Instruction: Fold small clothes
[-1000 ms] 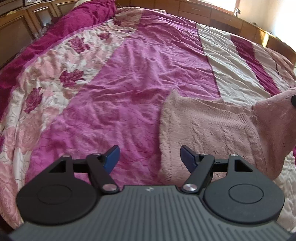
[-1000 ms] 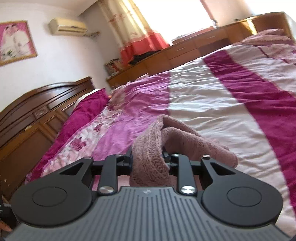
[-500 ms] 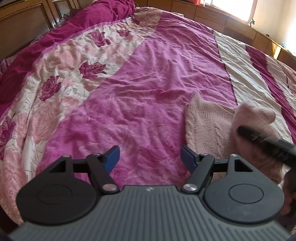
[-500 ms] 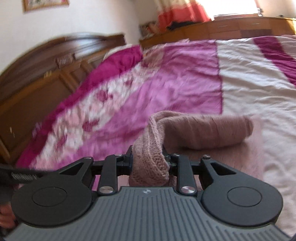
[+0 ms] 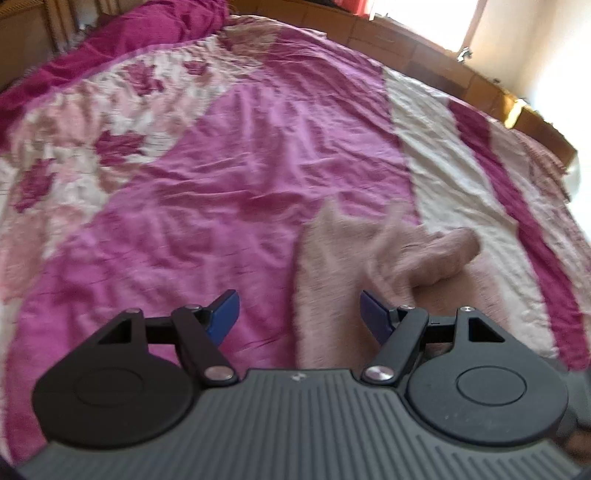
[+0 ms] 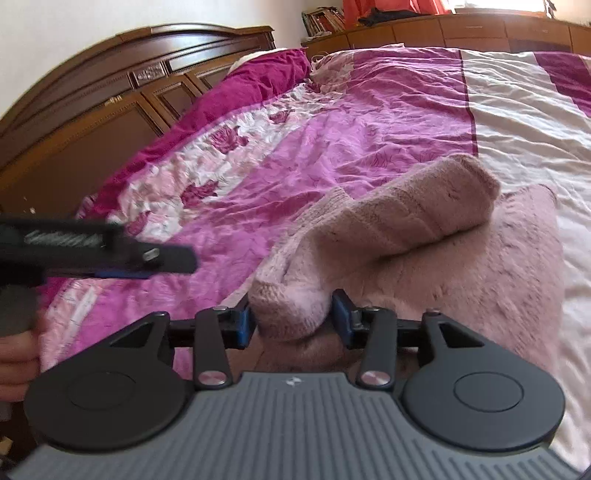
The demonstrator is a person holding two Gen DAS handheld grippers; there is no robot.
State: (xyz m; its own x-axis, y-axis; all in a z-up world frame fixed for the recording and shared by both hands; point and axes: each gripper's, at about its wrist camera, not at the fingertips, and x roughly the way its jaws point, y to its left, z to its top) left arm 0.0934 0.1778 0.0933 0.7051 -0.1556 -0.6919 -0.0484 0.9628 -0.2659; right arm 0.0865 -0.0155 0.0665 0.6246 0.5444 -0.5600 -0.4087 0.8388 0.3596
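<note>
Left wrist view: the left gripper [image 5: 299,314] occupies the 6 o'clock foreground, its blue-tipped fingers [image 5: 223,314] spread wide apart and empty, one over the magenta bedspread [image 5: 184,229], the other just above the near edge of the pink knitted garment [image 5: 332,295]. The garment lies flat on the bed from 6 toward 3 o'clock, with a rolled sleeve [image 5: 443,251] raised across it; this region is motion-blurred. Right wrist view: the right gripper [image 6: 291,317] sits at 6 o'clock, its fingers [image 6: 243,321] parted to either side of the sleeve's ribbed cuff [image 6: 288,306]; the cuff fills the gap, touching the left pad, with a narrow space before the right pad. The sleeve [image 6: 406,214] extends from the cuff toward 1 o'clock, resting on the flat body of the garment [image 6: 498,277]. At 9 o'clock, the left gripper [image 6: 107,251] appears side-on and blurred above the bedspread [image 6: 332,129], well apart from the garment, with the holding hand [image 6: 16,365] at the frame edge. Beyond, from 10 to 12 o'clock, stands the carved wooden headboard [image 6: 110,103], and at 1 o'clock a low wooden cabinet [image 6: 461,29].
</note>
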